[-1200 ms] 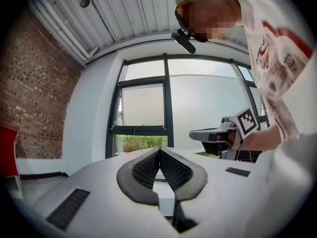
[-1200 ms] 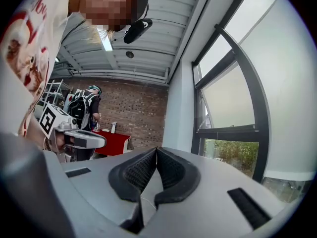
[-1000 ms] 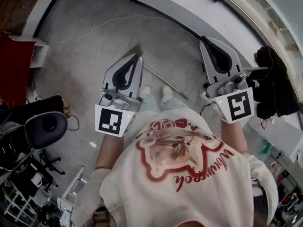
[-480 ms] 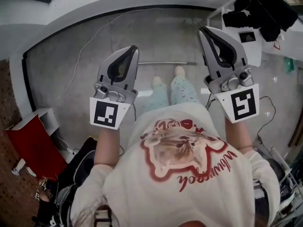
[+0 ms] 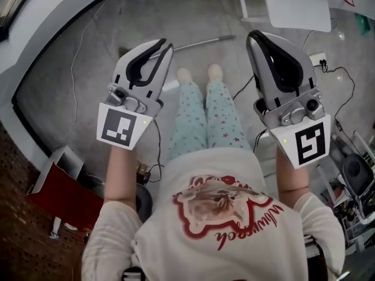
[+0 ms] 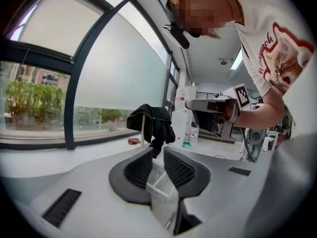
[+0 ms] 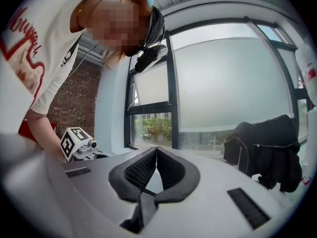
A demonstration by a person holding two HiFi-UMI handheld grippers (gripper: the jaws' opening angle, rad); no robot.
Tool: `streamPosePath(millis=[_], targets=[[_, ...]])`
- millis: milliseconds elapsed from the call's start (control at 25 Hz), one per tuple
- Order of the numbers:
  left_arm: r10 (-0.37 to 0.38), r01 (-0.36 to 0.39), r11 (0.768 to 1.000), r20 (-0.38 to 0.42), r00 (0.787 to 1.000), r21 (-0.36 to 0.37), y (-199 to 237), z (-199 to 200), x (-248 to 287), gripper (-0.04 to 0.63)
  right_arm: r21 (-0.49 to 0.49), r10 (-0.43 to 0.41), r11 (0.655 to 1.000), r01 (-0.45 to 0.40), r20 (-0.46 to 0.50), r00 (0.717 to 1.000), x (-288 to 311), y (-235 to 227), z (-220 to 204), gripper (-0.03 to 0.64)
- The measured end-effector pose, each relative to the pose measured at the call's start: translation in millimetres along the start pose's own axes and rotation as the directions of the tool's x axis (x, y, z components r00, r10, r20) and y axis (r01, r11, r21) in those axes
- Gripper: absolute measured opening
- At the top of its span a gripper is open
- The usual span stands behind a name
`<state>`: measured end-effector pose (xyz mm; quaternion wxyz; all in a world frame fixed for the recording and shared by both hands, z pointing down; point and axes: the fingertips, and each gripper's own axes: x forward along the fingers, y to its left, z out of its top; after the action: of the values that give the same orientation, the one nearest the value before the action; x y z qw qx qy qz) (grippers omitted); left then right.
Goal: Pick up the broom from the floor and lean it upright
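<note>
The broom (image 5: 202, 41) is lying flat on the concrete floor (image 5: 70, 92), its thin metal handle stretching crosswise just beyond the person's feet (image 5: 199, 74), while its head end is hiding behind the left tool (image 5: 162, 44) in the head view. Neither tool is touching it. The left tool's jaws are opening, with only a narrow slit showing between the ribbed pads and nothing in it. The right tool (image 5: 253, 36) is pressed together at the tips and carrying nothing. Both gripper views are looking out at windows and a dark jacket (image 6: 154, 122) rather than at the floor, so the tools are probably hanging well above the handle. The main risk is arriving with jaws too narrow: they would be nudging the round handle and sending it rolling instead of straddling it. A pinch on smooth metal lying tight against the floor is also likely to slip, and lifting by one end may leave the head dragging or swinging. A thin white cable (image 5: 75, 51) and a black one (image 5: 157, 139) are trailing over the floor nearby and could snag the broom or a foot. Once upright, the broom may slide down if its foot is sitting too far out. No container is taking part; a red box-like thing (image 5: 58, 193) is sitting at the lower left, and I cannot tell what it is holding.
</note>
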<state>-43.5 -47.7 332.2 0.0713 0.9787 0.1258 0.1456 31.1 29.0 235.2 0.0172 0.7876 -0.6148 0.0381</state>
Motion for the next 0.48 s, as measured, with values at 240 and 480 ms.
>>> streamPosePath(millis=[240,480], targets=[[-0.129,0.13,0.992,-0.08,0.988,0.009,-4.3,-102.5,58.2,0.223,0.061,-0.062,0.996,0.067,-0.081,0.995,-6.5,-23.7,-101.6,0.025],[-0.197,0.228,0.968,-0.246,0.949,0.105,-11.3,-221.6,105.5,0.233,0.05,-0.071,0.996,0.078,-0.116,0.991,-19.6,-37.3,-169.2,0.025]])
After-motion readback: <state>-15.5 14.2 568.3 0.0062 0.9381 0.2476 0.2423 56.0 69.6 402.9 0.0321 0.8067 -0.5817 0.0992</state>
